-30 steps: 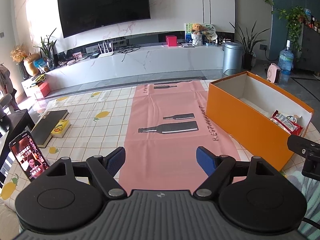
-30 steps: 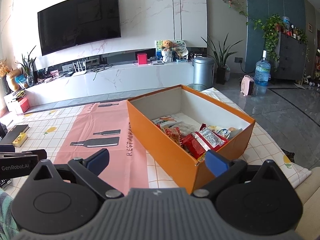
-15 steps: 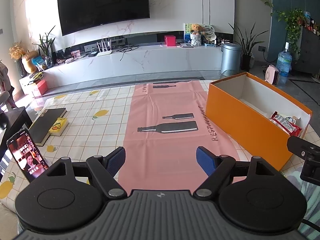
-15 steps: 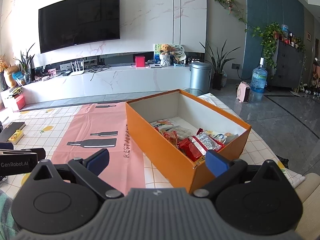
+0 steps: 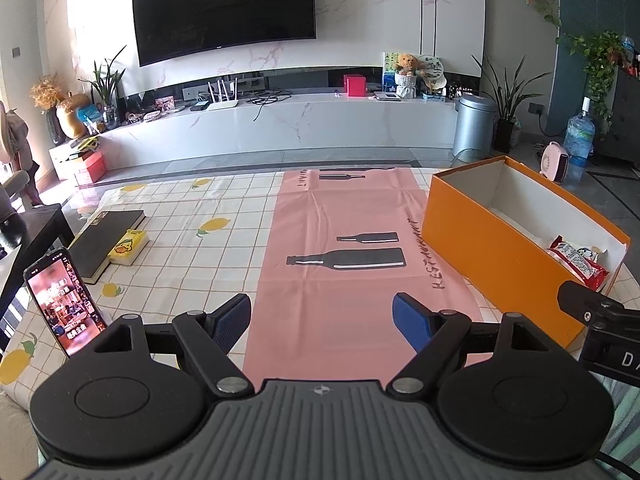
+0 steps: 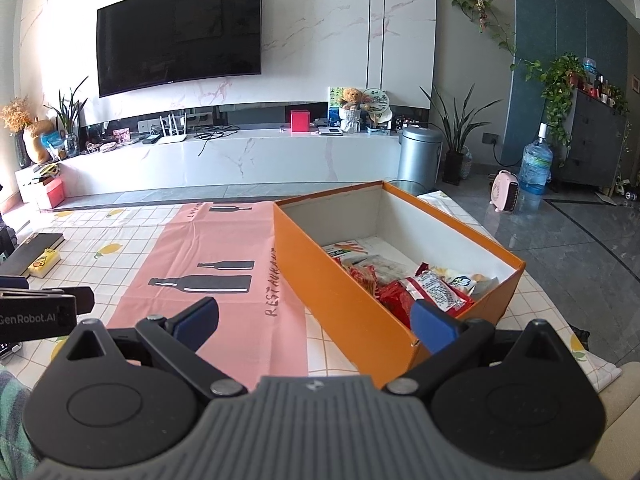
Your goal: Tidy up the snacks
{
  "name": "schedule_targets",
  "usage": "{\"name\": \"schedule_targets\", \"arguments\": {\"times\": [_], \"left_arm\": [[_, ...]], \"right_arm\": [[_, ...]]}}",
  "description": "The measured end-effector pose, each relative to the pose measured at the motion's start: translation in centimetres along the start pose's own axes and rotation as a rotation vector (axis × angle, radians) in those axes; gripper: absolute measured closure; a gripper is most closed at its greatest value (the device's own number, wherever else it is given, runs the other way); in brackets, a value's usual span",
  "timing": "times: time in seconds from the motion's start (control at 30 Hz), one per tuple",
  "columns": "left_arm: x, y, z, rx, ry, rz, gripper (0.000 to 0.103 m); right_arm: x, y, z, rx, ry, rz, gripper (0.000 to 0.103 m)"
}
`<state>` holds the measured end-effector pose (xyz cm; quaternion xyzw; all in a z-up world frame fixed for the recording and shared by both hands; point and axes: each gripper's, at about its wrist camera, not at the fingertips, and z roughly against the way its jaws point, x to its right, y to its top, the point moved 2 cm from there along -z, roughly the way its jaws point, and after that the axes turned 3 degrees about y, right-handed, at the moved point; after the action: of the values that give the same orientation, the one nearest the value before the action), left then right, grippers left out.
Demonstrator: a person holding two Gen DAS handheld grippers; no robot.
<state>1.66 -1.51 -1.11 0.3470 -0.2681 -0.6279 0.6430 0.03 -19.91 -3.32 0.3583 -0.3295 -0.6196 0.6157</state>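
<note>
Still spread wide and empty, both grippers' fingers (image 5: 412, 322) (image 6: 434, 326) sit higher above the orange box (image 6: 352, 312).

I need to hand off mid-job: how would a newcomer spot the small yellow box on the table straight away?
Start at the pink bottle-print runner down the middle of the table and look across the lemon-check cloth to its left side. A dark book lies there, and the yellow box sits against its right edge. It is the only bright yellow item there, with a cartoon face on top; the phone stands nearer.
</note>
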Motion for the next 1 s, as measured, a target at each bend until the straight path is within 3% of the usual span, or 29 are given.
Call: {"name": "schedule_targets", "arguments": {"times": [0.43,1.0], "left_arm": [[0.2,0.17,0.21,0.004,0.003,-0.015,0.009],[0.01,0.1,-0.16,0.011,-0.034,-0.043,0.009]], "right_arm": [[0.54,-0.18,-0.11,-0.002,0.011,-0.027,0.004],[0.17,-0.34,0.73,0.002,-0.048,-0.032,0.004]]}}
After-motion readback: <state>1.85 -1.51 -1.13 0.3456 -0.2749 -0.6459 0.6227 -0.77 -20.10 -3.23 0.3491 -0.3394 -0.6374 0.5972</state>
